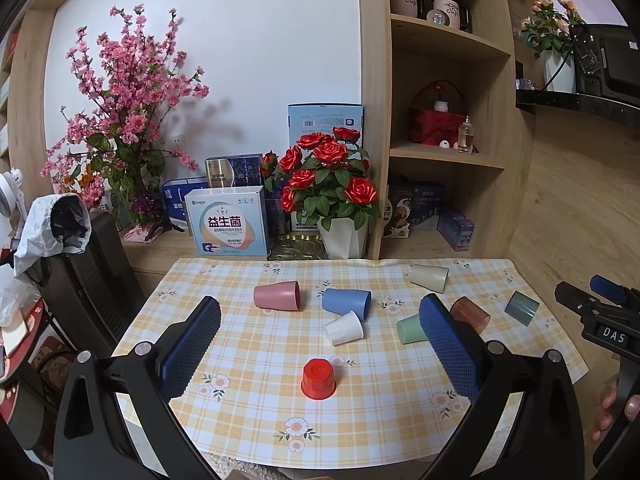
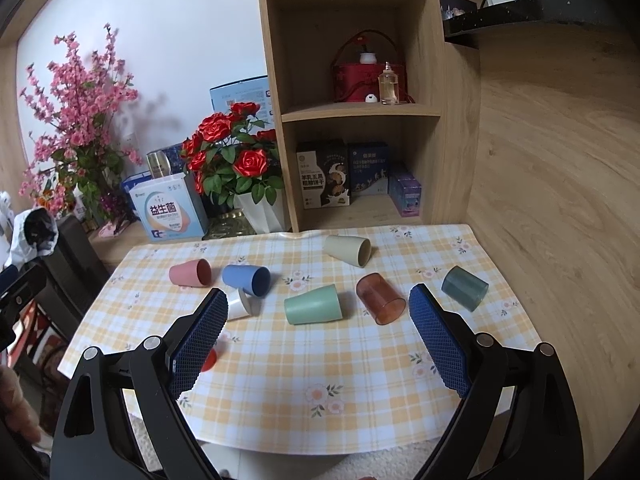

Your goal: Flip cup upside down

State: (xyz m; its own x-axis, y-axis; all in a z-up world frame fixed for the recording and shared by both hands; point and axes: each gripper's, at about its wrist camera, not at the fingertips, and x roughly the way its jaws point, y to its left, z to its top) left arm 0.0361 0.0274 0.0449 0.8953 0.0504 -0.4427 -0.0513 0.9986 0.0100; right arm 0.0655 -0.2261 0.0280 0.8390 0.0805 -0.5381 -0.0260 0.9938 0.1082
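A small red cup (image 1: 318,379) stands upside down near the table's front, mostly hidden behind a finger in the right wrist view (image 2: 209,359). Several cups lie on their sides: pink (image 1: 277,295), blue (image 1: 346,301), white (image 1: 344,328), green (image 2: 313,304), beige (image 2: 347,250), amber see-through (image 2: 380,298) and dark grey-green (image 2: 464,288). My left gripper (image 1: 320,326) is open and empty above the table's front. My right gripper (image 2: 318,312) is open and empty, hovering before the green and amber cups.
The table has a yellow plaid cloth (image 1: 256,360). Behind it stand a pot of red roses (image 1: 344,240), boxes (image 1: 229,222) and a wooden shelf unit (image 2: 360,112). A wooden wall (image 2: 552,200) bounds the right side. A dark chair (image 1: 80,272) stands at left.
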